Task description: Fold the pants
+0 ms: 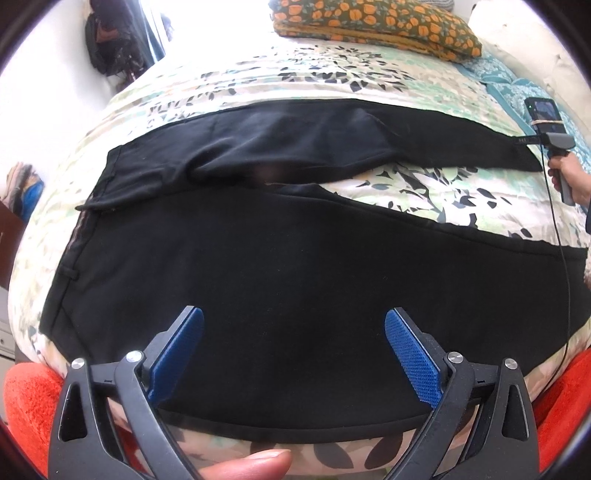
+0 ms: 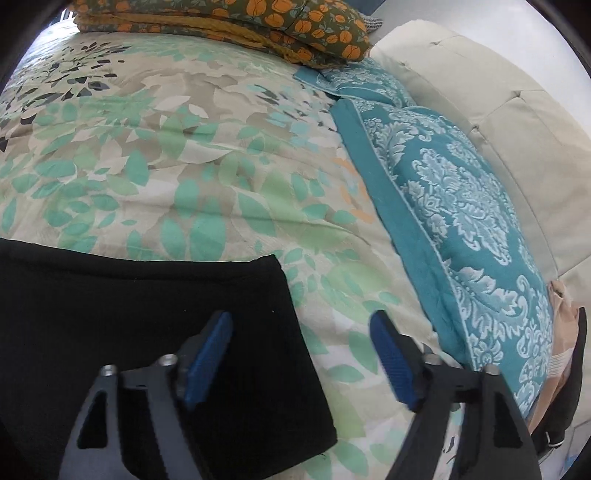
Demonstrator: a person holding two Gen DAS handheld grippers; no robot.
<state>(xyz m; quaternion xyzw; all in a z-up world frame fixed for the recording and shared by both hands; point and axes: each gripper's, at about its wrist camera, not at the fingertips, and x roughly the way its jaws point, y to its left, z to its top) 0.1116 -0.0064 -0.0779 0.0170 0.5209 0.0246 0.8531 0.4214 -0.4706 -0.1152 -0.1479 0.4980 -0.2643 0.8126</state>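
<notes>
On bedspread [image 1: 258,74]: pants [image 1: 258,266] flat | both hand-held grippers spread | cable [image 1: 563,258] possibly overlying

Pants [image 1: 277,266]: plain black. Bedspread [image 2: 155,177]: cream ground, leaf print in mint green, teal, beige and black. Far pillow [image 1: 376,26]: olive, orange flower print, mustard edge. Right pillow [image 2: 461,206]: teal with white damask pattern. Headboard [image 2: 517,110]: off-white. Near towel [image 1: 29,398]: orange-red. Left tongs [image 1: 293,354] and right tongs [image 2: 301,360]: black frames, blue textured pads.
</notes>
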